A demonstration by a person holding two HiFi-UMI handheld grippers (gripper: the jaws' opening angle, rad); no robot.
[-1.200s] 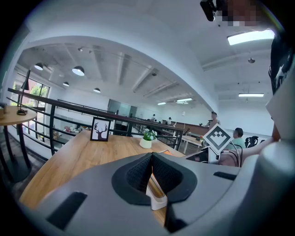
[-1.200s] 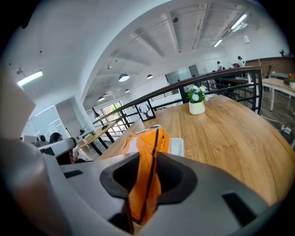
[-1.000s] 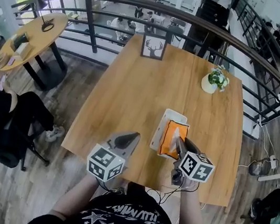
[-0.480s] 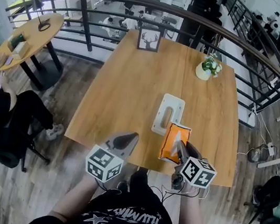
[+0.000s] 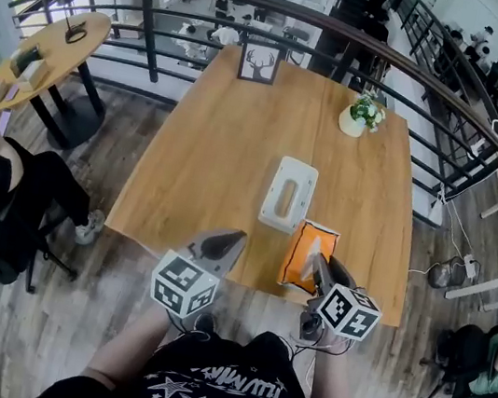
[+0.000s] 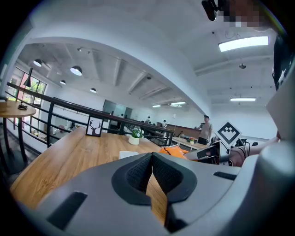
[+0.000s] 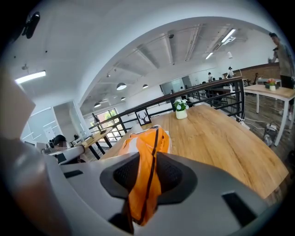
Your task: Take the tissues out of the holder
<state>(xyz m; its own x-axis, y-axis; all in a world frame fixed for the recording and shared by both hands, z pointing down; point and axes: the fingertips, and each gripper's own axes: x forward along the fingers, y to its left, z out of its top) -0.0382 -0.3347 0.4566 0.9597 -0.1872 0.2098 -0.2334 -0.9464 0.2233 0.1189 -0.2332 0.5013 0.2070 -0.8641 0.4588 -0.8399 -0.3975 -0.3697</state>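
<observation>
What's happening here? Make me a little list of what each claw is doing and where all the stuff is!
right claw: shut on orange tissue pack
left claw: shut, holding nothing
tissue pack: out of the holder, beside it
holder: white, lying on wooden table
far end of table: potted plant, deer picture
</observation>
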